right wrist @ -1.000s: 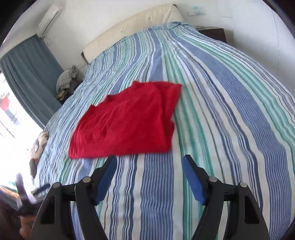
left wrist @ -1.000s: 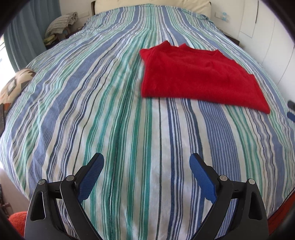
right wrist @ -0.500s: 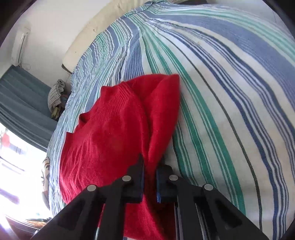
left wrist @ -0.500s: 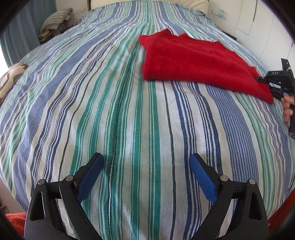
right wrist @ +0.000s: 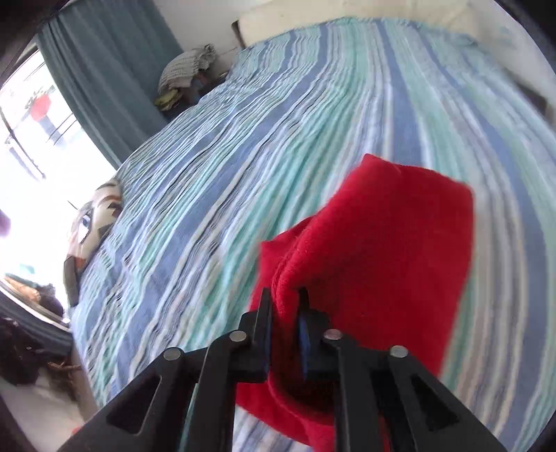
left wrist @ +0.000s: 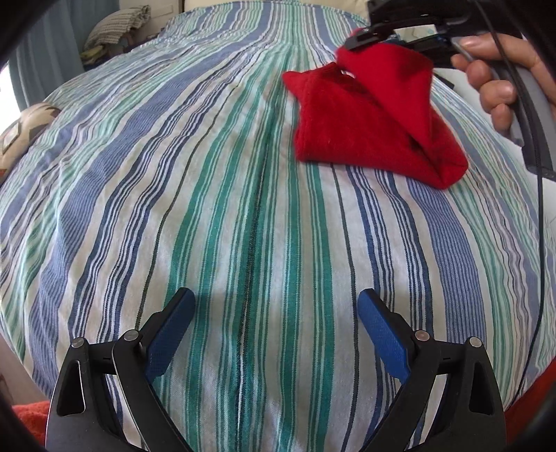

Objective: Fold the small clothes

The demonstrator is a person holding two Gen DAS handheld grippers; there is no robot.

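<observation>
A red knit sweater (left wrist: 347,132) lies on the striped bedspread (left wrist: 208,208), far right of centre in the left wrist view. Its right side is lifted and draped over the rest. My right gripper (left wrist: 361,38), held by a hand (left wrist: 497,80), pinches that raised edge. In the right wrist view the thick red fold (right wrist: 382,243) sits between the fingers of the right gripper (right wrist: 285,299); the jaws are opening slightly but the pads still touch the cloth. My left gripper (left wrist: 276,306) hovers open over bare bedspread near the front edge, well short of the sweater.
A patterned cushion (left wrist: 24,128) lies at the bed's left edge. A pile of folded cloth (left wrist: 118,26) sits beyond the far left corner, beside a teal curtain (right wrist: 104,69) and a bright window. Something orange (left wrist: 31,413) shows below the bed's front edge.
My right gripper closed on the sweater's right edge, lifted it and swept it left over the rest of the garment. The left gripper stayed open and drifted slightly lower.
</observation>
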